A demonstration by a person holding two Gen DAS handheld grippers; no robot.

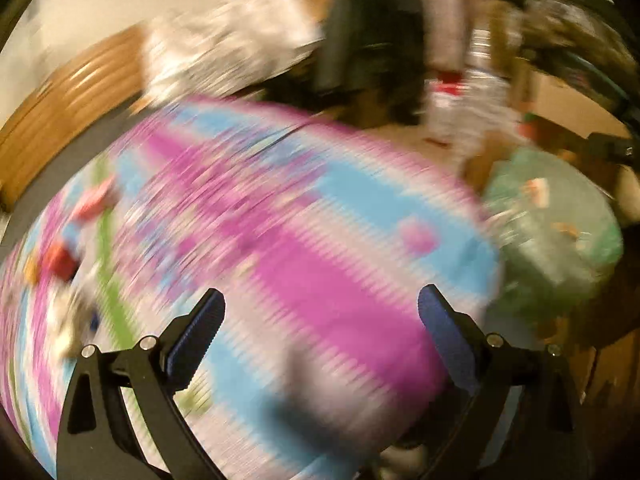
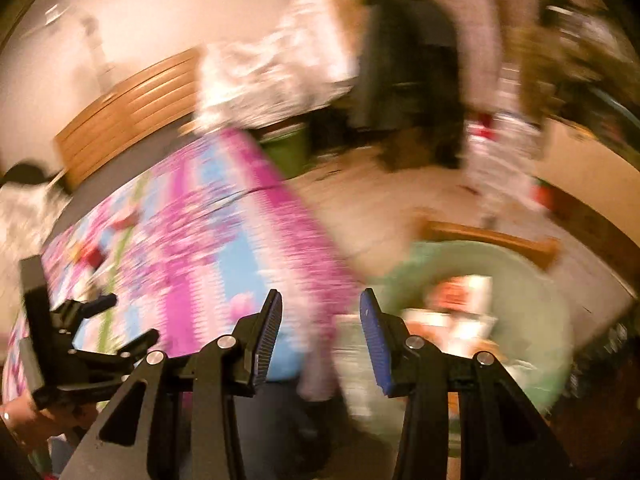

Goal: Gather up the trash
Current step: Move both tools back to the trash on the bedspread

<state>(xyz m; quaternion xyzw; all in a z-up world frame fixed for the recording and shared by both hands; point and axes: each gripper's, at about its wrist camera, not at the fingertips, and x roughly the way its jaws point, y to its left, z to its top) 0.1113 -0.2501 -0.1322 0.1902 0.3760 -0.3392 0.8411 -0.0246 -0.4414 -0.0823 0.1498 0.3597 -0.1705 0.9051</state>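
A: Left wrist view, entry one. Heavy motion blur across the whole frame. The left gripper (image 1: 320,312) has its two blue-padded fingers (image 1: 200,340) spread wide, with nothing between them.

B: What lies under it?

A: A bedspread (image 1: 280,240) patterned in pink, blue and white fills the centre. Small red and yellow smears sit on it at far left; too blurred to identify. To the right, beside the bed edge, a pale green trash bag (image 1: 560,232) with bits of paper litter showing inside. Beyond the bed: a wooden headboard (image 1: 64,108), a white crumpled heap (image 1: 224,44), a dark upright shape (image 1: 372,48).

B: Right wrist view?

A: Equally smeared. The right gripper (image 2: 320,312) has its blue pads (image 2: 374,344) parted, a moderate gap, holding nothing. It hovers over the boundary between the bedspread (image 2: 192,240) and the trash bag (image 2: 532,280), whose green rim curves right of the fingers; white and orange scraps (image 2: 460,296) lie inside.

B: Other gripper visible?

A: Yes, the left gripper (image 2: 128,320) sits at the left edge, fingers apart, over the bedspread. Headboard (image 2: 132,108) and dark shape (image 2: 412,68) stand behind, and light flooring (image 2: 380,200) lies between bed and bag.
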